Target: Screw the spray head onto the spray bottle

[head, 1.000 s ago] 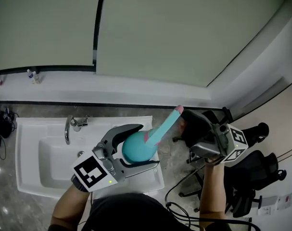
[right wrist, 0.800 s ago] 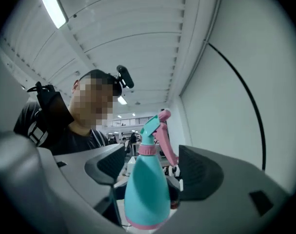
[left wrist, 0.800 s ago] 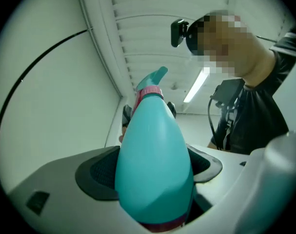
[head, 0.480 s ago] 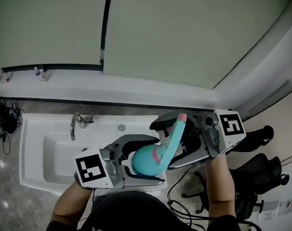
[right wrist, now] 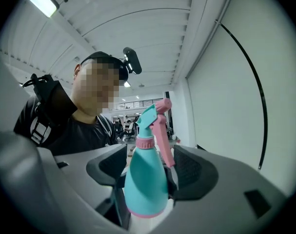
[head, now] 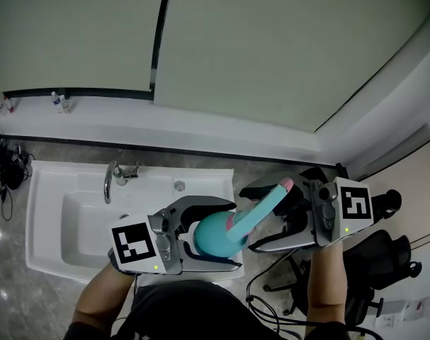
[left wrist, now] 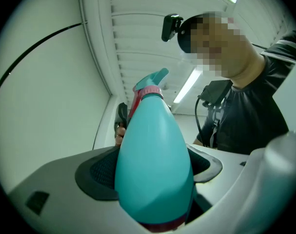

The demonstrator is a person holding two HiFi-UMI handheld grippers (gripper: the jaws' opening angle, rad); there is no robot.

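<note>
My left gripper (head: 236, 234) is shut on the round body of the teal spray bottle (head: 213, 236), which it holds tilted over the sink's right edge. The teal and pink spray head (head: 268, 202) sits on the neck and points up and to the right. My right gripper (head: 247, 219) reaches in from the right with one jaw on each side of the spray head and neck. Its jaws have just been closing, but I see no pad pressing. In the right gripper view the bottle (right wrist: 145, 179) stands between the pads (right wrist: 191, 172). In the left gripper view the body (left wrist: 152, 165) fills the jaws.
A white sink (head: 52, 218) with a chrome faucet (head: 110, 179) lies at the left. A black office chair (head: 385, 253) and floor cables (head: 271, 289) are at the right. Small bottles (head: 59, 101) stand on the window ledge behind.
The right gripper has swung in from the right and turned its jaws onto the spray head. The left gripper has shifted slightly to the right with the bottle.
</note>
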